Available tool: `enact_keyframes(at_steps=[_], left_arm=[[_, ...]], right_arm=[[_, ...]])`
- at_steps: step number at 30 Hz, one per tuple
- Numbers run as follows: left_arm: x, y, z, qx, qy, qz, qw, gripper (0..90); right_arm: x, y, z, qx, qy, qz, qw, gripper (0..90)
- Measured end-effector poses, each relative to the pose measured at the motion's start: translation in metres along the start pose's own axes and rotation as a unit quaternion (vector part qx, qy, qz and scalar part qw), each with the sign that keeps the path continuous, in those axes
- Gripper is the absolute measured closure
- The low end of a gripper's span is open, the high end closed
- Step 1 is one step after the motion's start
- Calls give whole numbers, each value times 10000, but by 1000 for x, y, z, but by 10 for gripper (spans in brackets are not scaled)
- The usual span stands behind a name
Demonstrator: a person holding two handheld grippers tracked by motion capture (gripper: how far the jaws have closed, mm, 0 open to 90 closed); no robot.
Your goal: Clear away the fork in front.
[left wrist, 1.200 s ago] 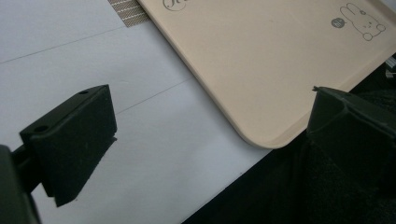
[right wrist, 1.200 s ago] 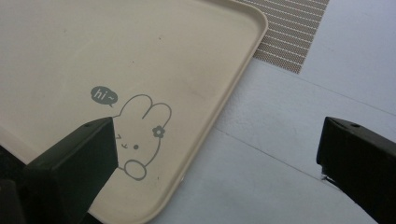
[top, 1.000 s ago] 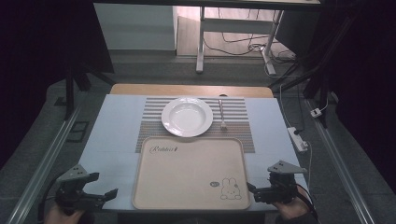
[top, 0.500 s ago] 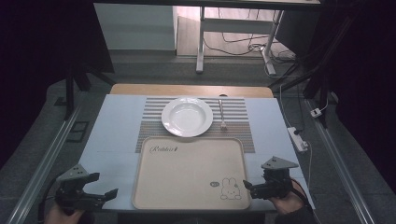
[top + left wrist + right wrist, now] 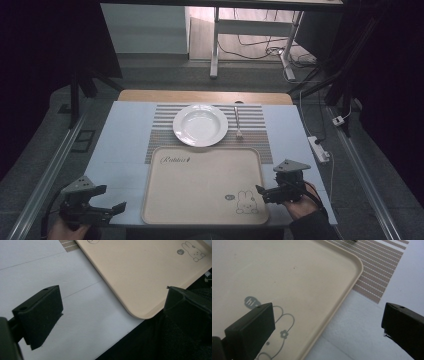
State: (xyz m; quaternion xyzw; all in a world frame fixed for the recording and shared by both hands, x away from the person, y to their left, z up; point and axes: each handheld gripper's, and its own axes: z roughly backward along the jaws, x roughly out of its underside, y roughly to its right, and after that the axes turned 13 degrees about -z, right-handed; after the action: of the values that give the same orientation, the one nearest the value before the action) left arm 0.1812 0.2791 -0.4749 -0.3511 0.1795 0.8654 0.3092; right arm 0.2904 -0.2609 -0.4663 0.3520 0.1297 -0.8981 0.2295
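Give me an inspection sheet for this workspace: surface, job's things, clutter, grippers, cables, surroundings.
Surface: pale table top with a striped placemat at the far middle.
Job's things: beige tray with a rabbit print at the near edge, nothing on it; white plate on the placemat; fork lying to the right of the plate.
Clutter: nothing seen on the table.
Grippers: left hand-held gripper open at the near left corner, off the tray; right hand-held gripper open, jaws either side of the tray's right rim.
Cables: power strip and lead beside the table's right edge; loose cables on the floor beyond.
Surroundings: dark curtains, metal frame rails, desk legs behind.
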Motion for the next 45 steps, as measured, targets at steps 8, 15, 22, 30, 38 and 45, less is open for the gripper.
enact_keyframes(at_steps=[8, 15, 22, 30, 38, 45], left_arm=[[0, -2, 0, 4, -2, 82, 10000, 15], [1, -3, 0, 30, 16, 132, 9999, 12], [1, -3, 0, 37, 28, 114, 9999, 12], [1, -3, 0, 34, 29, 116, 9999, 11], [1, -3, 0, 44, 29, 120, 9999, 11], [1, -3, 0, 42, 23, 124, 9999, 12]], right_arm=[[-19, 3, -20, 130, -4, 181, 9998, 0], [-34, 6, -38, 240, -24, 271, 9993, 0], [-51, 7, -59, 403, -34, 371, 9985, 0], [-70, 9, -83, 646, -70, 500, 9966, 0], [-90, 15, -102, 763, -145, 612, 9951, 0], [-104, 19, -121, 826, -211, 636, 9943, 0]])
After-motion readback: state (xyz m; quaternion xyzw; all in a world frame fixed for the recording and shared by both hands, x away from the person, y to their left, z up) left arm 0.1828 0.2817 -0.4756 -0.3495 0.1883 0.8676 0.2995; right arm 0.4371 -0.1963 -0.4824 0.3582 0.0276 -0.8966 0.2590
